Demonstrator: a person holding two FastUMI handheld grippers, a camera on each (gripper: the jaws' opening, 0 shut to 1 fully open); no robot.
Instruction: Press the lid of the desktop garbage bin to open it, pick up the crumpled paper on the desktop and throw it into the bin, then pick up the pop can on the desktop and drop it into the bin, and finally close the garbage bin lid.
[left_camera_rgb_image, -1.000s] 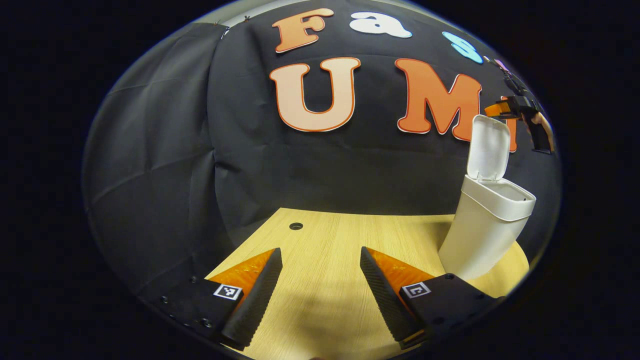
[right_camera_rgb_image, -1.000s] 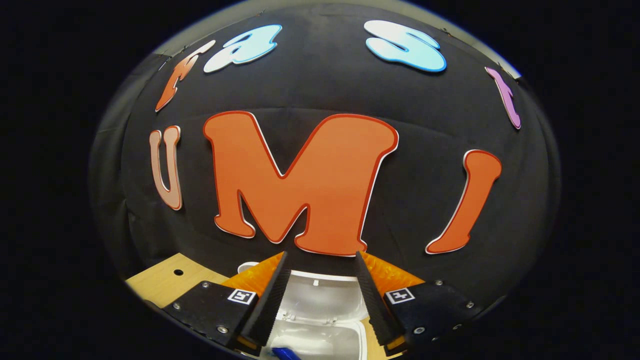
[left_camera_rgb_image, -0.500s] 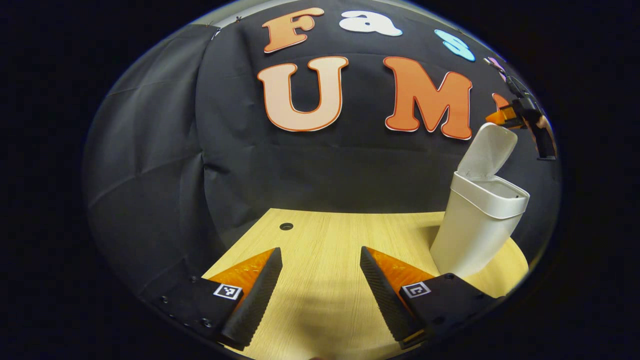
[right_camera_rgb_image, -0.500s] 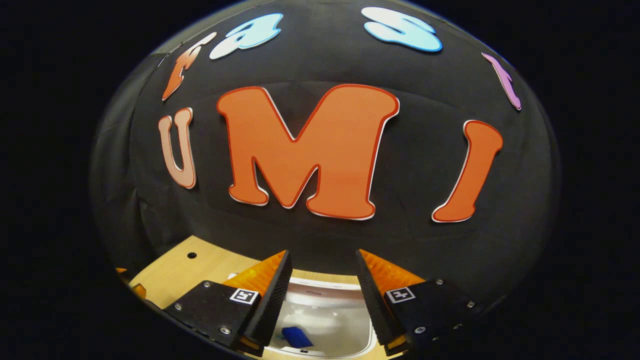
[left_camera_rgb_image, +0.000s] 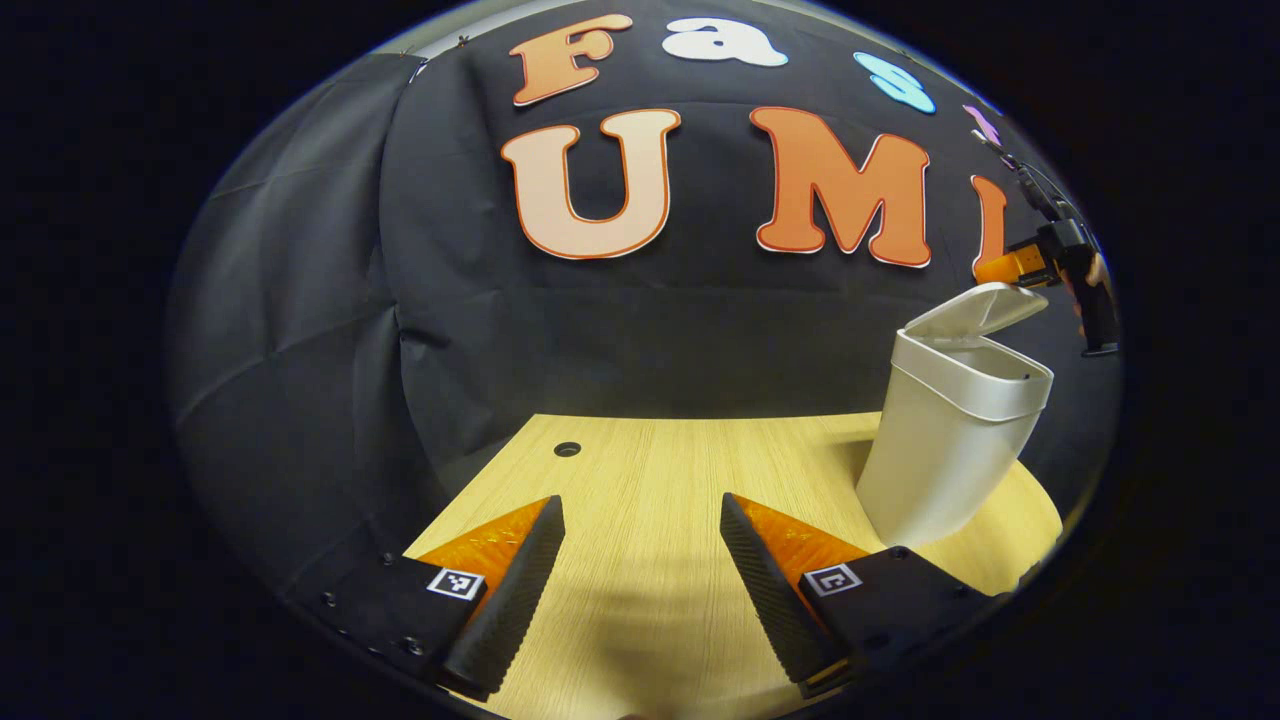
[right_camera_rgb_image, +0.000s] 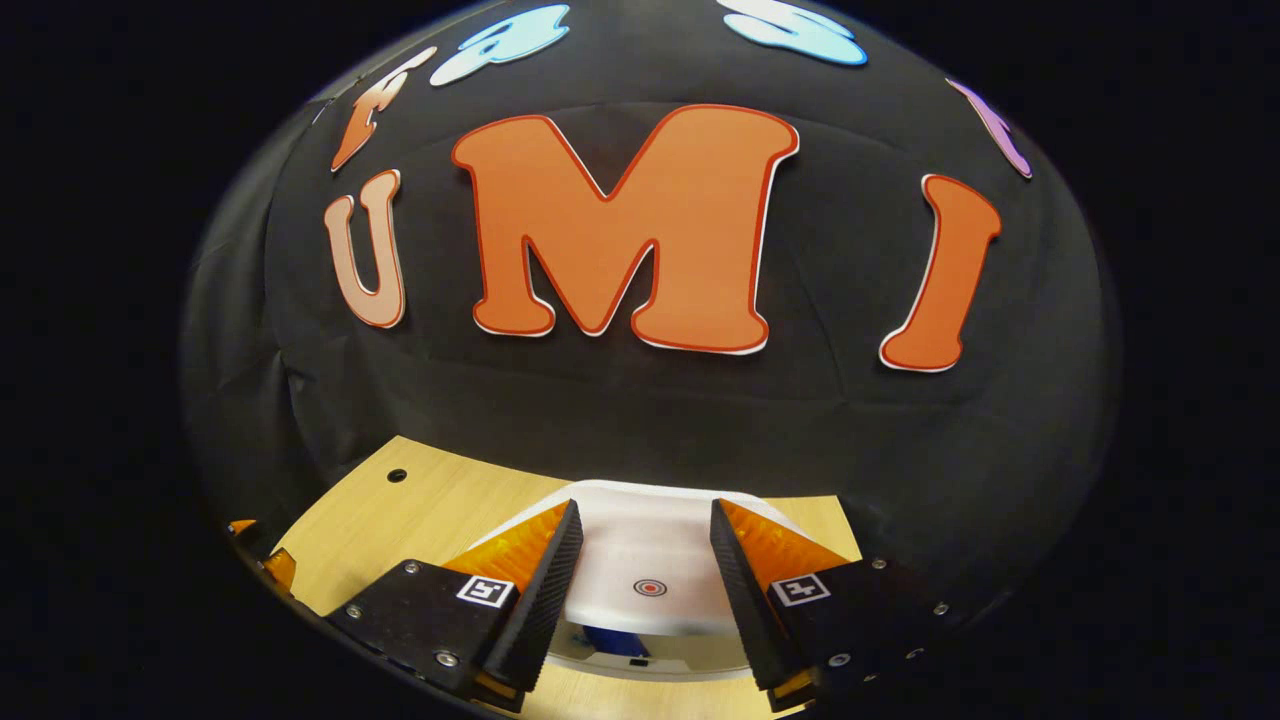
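The white garbage bin (left_camera_rgb_image: 950, 440) stands on the right of the wooden table (left_camera_rgb_image: 650, 480). Its lid (left_camera_rgb_image: 978, 308) is tilted down, with a narrow gap left at the front. My right gripper (left_camera_rgb_image: 1012, 268), held by a hand, hovers just above the lid's raised edge. In the right gripper view the lid (right_camera_rgb_image: 640, 545) with a red target mark (right_camera_rgb_image: 650, 587) lies below my open right gripper (right_camera_rgb_image: 643, 507). A blue object (right_camera_rgb_image: 612, 640) shows inside the bin through the gap. My left gripper (left_camera_rgb_image: 641, 503) is open over the table, holding nothing.
A small round hole (left_camera_rgb_image: 567, 449) sits in the table near its far left edge, also seen as the hole (right_camera_rgb_image: 397, 475) in the right gripper view. The left gripper's edge (right_camera_rgb_image: 262, 558) shows at the lower left there. Black cloth walls close the back.
The bin lid has swung from upright down to nearly flat. My right gripper has come down with it. The left gripper has barely moved.
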